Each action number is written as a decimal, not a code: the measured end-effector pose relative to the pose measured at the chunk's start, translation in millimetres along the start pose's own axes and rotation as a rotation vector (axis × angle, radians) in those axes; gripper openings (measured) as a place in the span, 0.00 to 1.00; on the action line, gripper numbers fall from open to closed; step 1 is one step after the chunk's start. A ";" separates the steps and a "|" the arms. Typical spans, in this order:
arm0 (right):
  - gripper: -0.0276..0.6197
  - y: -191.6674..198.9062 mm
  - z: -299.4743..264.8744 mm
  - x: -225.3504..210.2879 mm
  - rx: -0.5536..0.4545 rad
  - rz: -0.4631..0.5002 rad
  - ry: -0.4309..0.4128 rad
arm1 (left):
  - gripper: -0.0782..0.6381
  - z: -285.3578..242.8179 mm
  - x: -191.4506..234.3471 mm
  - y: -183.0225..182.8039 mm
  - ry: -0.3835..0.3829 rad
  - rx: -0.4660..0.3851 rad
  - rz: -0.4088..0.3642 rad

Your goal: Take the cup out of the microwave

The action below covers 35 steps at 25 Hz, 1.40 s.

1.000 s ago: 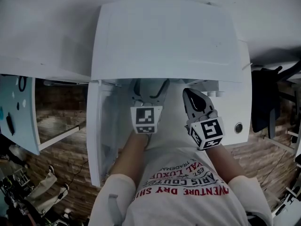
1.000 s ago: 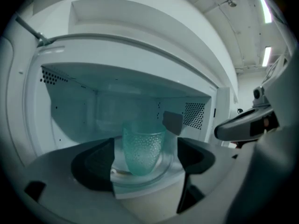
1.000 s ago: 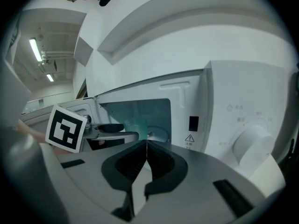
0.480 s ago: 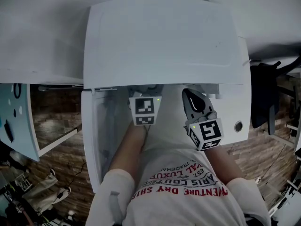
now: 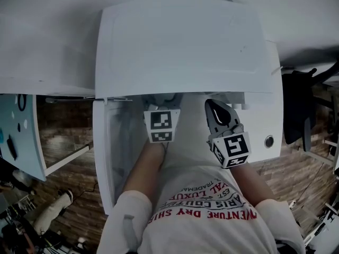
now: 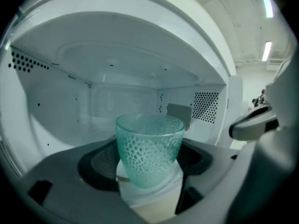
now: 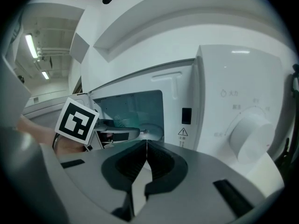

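White microwave point(image 5: 180, 41) on white table point(image 5: 42, 52); brown plank floor point(image 5: 69, 136); ceiling strip lights point(image 6: 267, 50).

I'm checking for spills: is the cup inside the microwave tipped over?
No, the green cup stands upright, mouth up, inside the microwave.

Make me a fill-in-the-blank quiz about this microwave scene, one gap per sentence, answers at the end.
1. With its jaws closing, the left claw has the green cup ___ them, inside the microwave.
2. The right claw waits outside with its jaws ___ and nothing in them.
3. The microwave's door is swung ___.
4. The cup stands ___, mouth up.

Answers: between; shut; open; upright
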State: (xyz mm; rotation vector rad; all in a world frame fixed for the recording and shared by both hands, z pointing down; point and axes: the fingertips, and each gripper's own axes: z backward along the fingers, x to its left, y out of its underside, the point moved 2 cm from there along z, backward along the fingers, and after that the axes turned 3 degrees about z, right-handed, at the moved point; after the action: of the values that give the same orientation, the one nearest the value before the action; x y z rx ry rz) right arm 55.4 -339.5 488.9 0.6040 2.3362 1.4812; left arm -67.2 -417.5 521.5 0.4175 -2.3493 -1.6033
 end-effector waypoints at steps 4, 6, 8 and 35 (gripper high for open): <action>0.06 0.7 10.6 1.7 -0.007 0.004 -0.001 | 0.63 15.7 -9.4 2.3 0.012 0.002 0.004; 0.06 1.4 17.3 3.0 -0.009 0.006 -0.003 | 0.63 25.8 -14.7 5.8 0.021 0.007 0.019; 0.06 0.8 23.4 4.2 -0.016 0.010 -0.005 | 0.63 36.3 -19.5 8.5 0.024 0.007 0.027; 0.06 -86.2 118.5 42.8 -0.282 0.093 0.015 | 0.63 199.8 -62.6 -91.2 0.022 -0.194 -0.036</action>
State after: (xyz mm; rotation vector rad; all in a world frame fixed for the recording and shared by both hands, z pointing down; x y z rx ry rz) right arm 58.3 -258.4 359.7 0.6330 2.0803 1.8207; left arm -76.4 -254.1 362.2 0.4350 -2.1558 -1.8135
